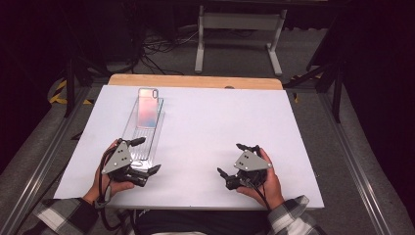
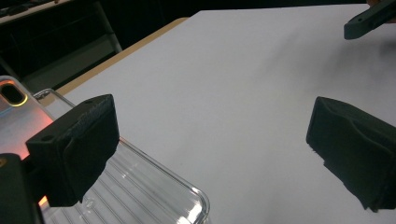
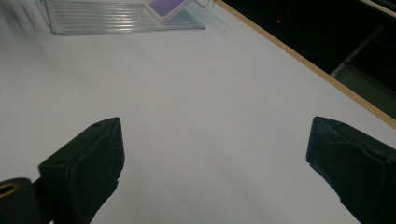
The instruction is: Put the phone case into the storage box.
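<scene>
Phone case [image 1: 148, 108], pinkish and shimmering, is propped at the far end of a clear ribbed tray [image 1: 136, 145] on the left half of the white table [image 1: 205, 127], its camera cut-out at the top. Nearest to it is the left gripper [image 1: 145, 155], jaws spread wide and holding nothing, one jaw hanging over the tray's near end, the other out over bare white surface. From the left gripper view, the tray's rounded corner [image 2: 196, 200] sits right under the left-hand jaw, and the case [image 2: 14, 116] glows behind it. Over on the right, the right gripper [image 1: 233, 159] is just as wide apart and empty, low over the table, well apart from the tray. Its own view has tray [image 3: 121, 18] and case [image 3: 166, 7] far off at the top edge. Checked sleeves [image 1: 293, 220] frame the near edge.
</scene>
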Motion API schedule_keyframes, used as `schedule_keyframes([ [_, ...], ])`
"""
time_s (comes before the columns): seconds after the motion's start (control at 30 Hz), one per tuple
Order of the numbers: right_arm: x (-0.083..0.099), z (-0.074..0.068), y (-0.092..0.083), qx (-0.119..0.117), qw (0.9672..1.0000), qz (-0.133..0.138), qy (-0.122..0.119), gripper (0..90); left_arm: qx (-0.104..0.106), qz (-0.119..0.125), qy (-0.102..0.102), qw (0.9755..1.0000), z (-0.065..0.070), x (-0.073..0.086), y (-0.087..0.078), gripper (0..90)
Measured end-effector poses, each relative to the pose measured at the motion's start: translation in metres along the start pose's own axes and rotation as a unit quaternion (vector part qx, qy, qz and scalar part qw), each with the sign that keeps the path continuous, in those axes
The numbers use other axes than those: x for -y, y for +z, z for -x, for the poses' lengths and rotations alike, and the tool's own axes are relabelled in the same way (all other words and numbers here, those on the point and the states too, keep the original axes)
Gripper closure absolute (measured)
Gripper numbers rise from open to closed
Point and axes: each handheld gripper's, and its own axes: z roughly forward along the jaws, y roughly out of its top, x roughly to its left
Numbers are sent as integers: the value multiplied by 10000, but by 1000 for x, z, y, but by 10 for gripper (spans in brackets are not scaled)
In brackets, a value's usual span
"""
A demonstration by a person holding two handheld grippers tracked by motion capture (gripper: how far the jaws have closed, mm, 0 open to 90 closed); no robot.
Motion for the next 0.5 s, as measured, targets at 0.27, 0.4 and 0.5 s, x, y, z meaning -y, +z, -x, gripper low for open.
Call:
schedule_keyframes([
  [0.27,0,0,0,13,10000,-15,-13,48,26,-54,-47,10000,0,1,0,34],
  [0.4,0,0,0,8,10000,-32,-28,48,37,-80,18,10000,0,1,0,34],
  [0.5,0,1,0,10,10000,-12,-17,48,18,-63,9,10000,0,1,0,34],
])
